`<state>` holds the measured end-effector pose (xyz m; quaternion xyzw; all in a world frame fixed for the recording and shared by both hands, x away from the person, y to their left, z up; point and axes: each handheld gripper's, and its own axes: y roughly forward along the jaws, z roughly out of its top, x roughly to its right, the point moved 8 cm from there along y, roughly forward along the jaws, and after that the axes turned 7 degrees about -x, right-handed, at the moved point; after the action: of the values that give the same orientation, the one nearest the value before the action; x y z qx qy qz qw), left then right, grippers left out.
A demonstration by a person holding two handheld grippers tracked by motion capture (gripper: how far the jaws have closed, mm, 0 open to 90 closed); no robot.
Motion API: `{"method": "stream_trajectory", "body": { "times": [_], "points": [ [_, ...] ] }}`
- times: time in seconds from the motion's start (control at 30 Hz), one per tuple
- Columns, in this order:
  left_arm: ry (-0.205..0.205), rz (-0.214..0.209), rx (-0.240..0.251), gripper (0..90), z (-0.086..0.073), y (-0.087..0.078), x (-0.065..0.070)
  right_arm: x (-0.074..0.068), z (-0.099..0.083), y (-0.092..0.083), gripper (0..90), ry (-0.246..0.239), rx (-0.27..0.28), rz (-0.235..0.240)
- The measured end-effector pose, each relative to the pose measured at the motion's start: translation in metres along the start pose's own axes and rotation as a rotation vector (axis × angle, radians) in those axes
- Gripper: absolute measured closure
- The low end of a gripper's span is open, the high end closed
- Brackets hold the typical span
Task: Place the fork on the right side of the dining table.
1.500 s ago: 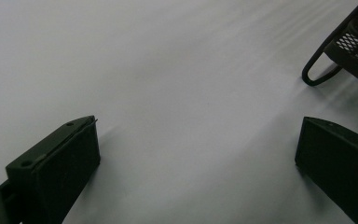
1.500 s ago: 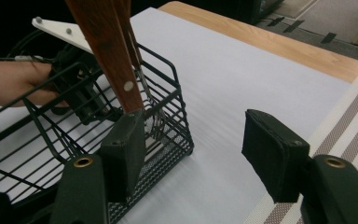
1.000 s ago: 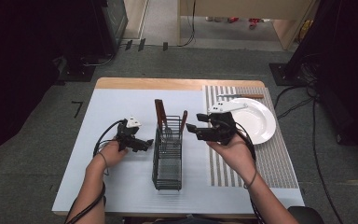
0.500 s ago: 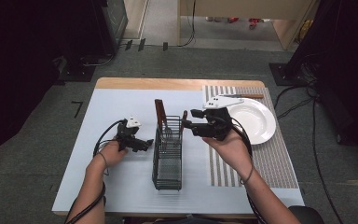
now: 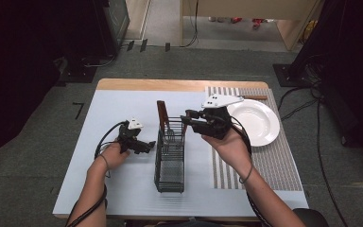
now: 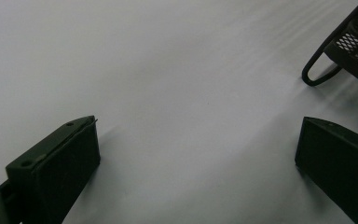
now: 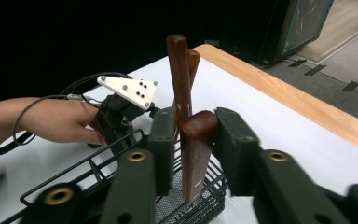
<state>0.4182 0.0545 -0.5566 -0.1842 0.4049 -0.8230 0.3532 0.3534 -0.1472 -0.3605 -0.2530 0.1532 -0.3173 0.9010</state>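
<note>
Wooden handle [image 7: 196, 154] in wire basket [image 7: 121, 186], right gripper [image 7: 193, 128] fingers clamped on it

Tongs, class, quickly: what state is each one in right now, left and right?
Left tongs: open, nothing between the jaws, resting on the white table cover.
Right tongs: just closed on a wooden handle standing in the wire basket.

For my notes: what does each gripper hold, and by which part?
Right gripper: a wooden handle standing in the basket, gripped near its top. Left gripper: open, nothing.
</note>
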Motion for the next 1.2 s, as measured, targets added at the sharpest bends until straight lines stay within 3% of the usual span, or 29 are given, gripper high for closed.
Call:
{"method": "stream_trajectory", "body": {
  "times": [0.7, 0.8, 1.2],
  "points": [
    [0.000, 0.000, 0.000, 0.0, 0.000, 0.000, 0.000, 0.002, -0.002, -0.002, 75.1, 0.009, -0.006, 0.003],
    [0.000, 0.000, 0.000, 0.0, 0.000, 0.000, 0.000, 0.003, -0.001, -0.004, 75.3, 0.033, 0.005, 0.019],
    [0.000, 0.001, 0.000, 0.0, 0.000, 0.000, 0.000, 0.002, 0.014, -0.029, 75.4, 0.023, 0.072, 0.029]
  ]
}}
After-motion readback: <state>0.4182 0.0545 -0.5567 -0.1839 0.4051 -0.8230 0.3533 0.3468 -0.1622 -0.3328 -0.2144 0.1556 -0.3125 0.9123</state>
